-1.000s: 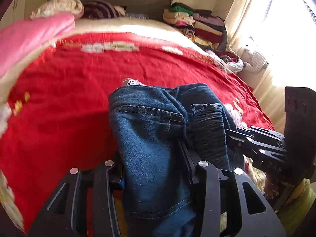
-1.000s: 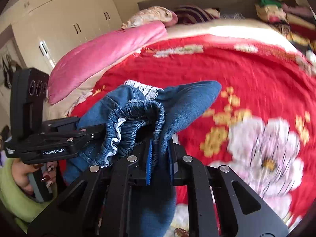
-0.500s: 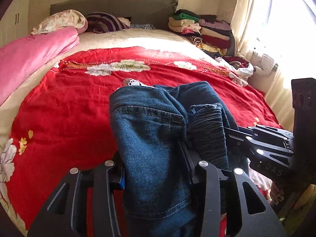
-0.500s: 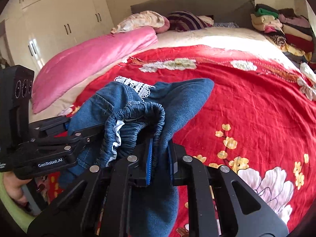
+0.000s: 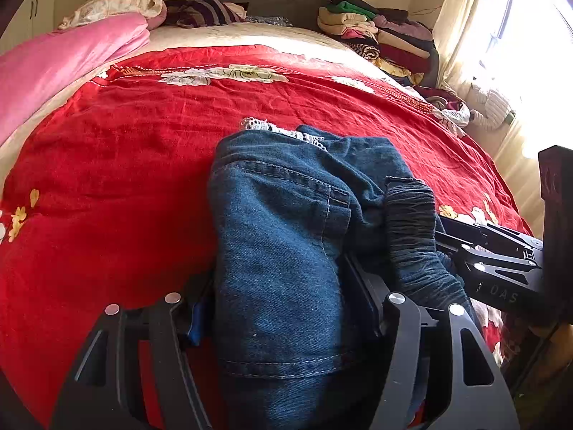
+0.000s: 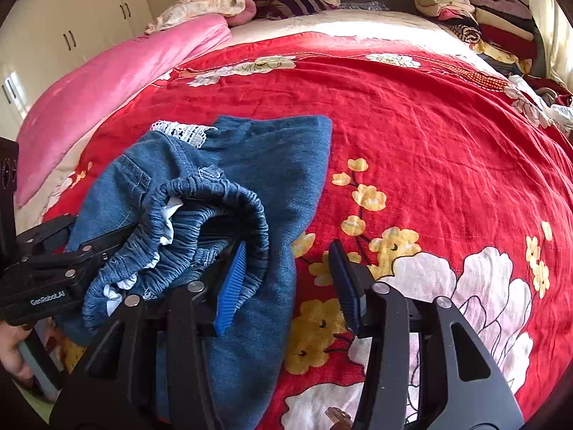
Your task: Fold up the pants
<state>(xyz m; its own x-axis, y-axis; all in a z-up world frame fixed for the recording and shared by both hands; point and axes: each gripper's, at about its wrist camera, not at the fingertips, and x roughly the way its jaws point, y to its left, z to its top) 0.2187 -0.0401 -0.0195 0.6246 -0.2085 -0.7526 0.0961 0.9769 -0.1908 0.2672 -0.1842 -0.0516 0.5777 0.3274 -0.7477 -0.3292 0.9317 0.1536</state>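
- On the bed, a red blanket with flowers (image 6: 412,114) is spread out, and a pair of blue jeans (image 6: 272,165) lies bunched on it.
- The jeans are folded over into a thick bundle, with a bit of white lace (image 6: 181,130) peeking out at the far end.
- The stretchy waistband (image 6: 215,197) is scrunched up on the near side, next to the tongs.
- The right gripper (image 6: 286,272) has just been opening. Its two blue pads (image 6: 231,283) now stand apart. One pad touches the waistband and the other is out over the blanket, so nothing is squeezed.
- The left gripper (image 5: 275,304) has just been opening too. A fat fold of jeans (image 5: 279,251) still fills the gap between its fingers, and I cannot tell if the pads still press on it.
- Each tool shows beside the jeans in the other one's view, and a hand (image 6: 14,354) holds the handle of the left one.
- A pink quilt (image 6: 118,82) lies along the far left side of the bed.
- A pile of folded clothes (image 6: 476,10) is stacked in the far right corner, by the curtain (image 5: 465,36).
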